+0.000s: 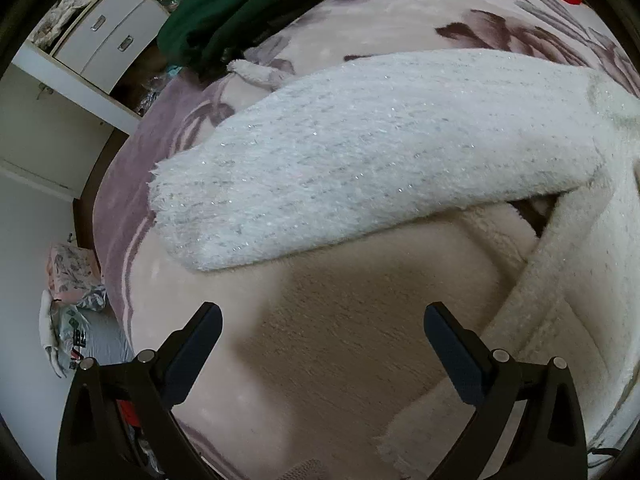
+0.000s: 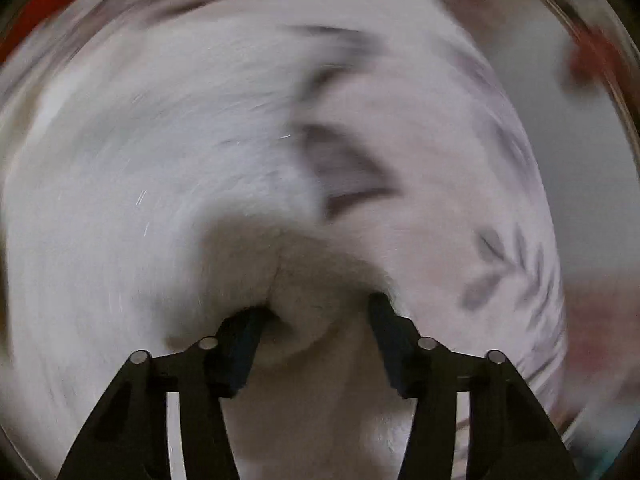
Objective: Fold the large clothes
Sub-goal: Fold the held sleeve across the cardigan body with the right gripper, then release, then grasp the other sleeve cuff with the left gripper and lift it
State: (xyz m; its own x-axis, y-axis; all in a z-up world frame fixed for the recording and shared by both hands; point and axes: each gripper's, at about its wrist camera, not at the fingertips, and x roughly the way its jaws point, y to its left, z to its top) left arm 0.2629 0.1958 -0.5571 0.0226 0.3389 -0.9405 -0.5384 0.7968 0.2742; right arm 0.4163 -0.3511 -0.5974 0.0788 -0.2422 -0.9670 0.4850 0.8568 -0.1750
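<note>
One fluffy white sequin-flecked knit sweater lies on a mauve floral plush blanket, sleeve running lengthwise left to right. Left gripper gapes wide, empty. Right gripper half-spread around white fluff, grip unclear.

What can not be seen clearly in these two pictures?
- Right wrist view: motion blur smears everything; whether the right gripper presses the white fabric between its fingers is unclear.
- Left wrist view: the white sweater runs past the right edge, so its full shape is cut off.
- Left wrist view: the green garment is cut off at the top.
</note>
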